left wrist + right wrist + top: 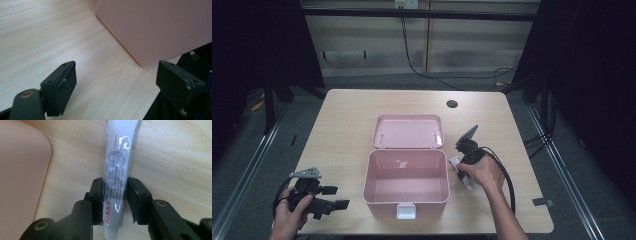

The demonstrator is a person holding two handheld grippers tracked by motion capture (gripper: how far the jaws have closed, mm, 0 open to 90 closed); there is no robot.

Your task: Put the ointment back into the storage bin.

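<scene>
Low in the frame of the high view, left gripper (331,197) held by a hand (292,210) at the lower left, resting off the near left corner of the pink box (407,192); jaws spread wide and empty in the left gripper view, bare table (37,37) between them, box wall filling the upper right.

Mid-frame, right of the box, right gripper (460,167) gripped by the other hand (484,172), pointed down at the table; in the right gripper view, jaws clenched around a white tube (117,177) with printed lettering, both pads pressed against its sides near its lower end, tube lying flat on the wood and stretching toward the top centre of the frame; pink box edge at the left of that view, just beside the tube but apart.

Farther back, lid (408,132) folded open behind the box, interior empty; beyond it a dark round hole (452,104) in the tabletop.

Likely risks: a soft, glossy tube pinched near one end, so sagging or slipping out on the lift; hard squeeze possibly deforming it; dangling end catching the box rim if carried low.
</scene>
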